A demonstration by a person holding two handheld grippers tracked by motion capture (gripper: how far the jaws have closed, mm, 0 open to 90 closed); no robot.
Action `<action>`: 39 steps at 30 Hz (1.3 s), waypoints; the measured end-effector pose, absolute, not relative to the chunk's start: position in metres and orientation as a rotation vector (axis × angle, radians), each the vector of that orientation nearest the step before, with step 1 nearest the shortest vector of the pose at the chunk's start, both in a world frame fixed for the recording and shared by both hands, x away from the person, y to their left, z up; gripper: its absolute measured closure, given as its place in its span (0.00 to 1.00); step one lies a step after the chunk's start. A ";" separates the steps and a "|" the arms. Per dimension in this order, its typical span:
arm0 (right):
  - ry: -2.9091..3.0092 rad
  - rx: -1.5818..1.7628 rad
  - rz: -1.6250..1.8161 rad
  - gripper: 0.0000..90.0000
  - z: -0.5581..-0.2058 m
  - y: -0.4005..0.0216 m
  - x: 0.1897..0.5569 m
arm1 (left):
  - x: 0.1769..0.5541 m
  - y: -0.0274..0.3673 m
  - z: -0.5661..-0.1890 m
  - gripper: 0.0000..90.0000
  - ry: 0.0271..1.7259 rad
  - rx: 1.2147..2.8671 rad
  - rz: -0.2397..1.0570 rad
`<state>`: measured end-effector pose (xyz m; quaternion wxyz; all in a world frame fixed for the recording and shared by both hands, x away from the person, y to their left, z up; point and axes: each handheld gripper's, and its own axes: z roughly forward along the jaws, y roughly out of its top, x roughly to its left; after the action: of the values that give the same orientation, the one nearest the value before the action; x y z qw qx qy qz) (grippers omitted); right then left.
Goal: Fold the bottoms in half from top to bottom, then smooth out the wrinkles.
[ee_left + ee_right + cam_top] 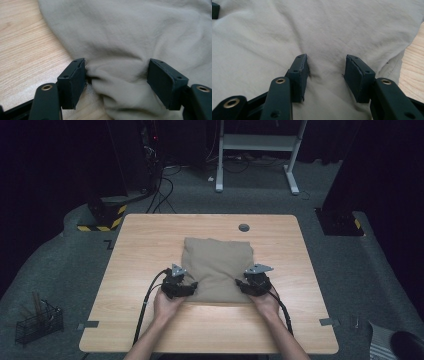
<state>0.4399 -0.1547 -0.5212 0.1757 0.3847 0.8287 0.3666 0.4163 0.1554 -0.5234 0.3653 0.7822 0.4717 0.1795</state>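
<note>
pillow (218, 268) lies at the middle of the desk (140, 250), its near edge toward the person. the left gripper (116, 75) has its fingers (71, 83) spread around a bunched fold at the pillow's near left corner, fabric touching both pads but not clearly pinched. the right gripper (325, 75) sits on the near right part, fingers (298, 75) released and parted over flat cloth. one gripper at each side probably serves to take both near corners evenly before lifting or straightening.
</note>
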 end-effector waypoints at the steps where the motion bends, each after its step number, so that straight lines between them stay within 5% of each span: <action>1: 2.343 1.100 1.040 0.59 -0.521 -0.154 0.441 | 0.416 0.155 -0.523 0.35 1.211 2.013 0.462; 17: 2.281 1.174 1.167 0.55 -0.511 -0.174 0.430 | 0.407 0.167 -0.510 0.34 1.182 1.988 0.449; 39: 2.081 1.379 0.941 0.48 -0.518 -0.258 0.385 | 0.365 0.252 -0.527 0.30 1.363 1.956 0.608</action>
<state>0.3851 -0.2585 -0.5180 0.2347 0.5026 0.7581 0.3428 0.3653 0.2516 -0.5274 0.3340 0.7494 0.5221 0.2328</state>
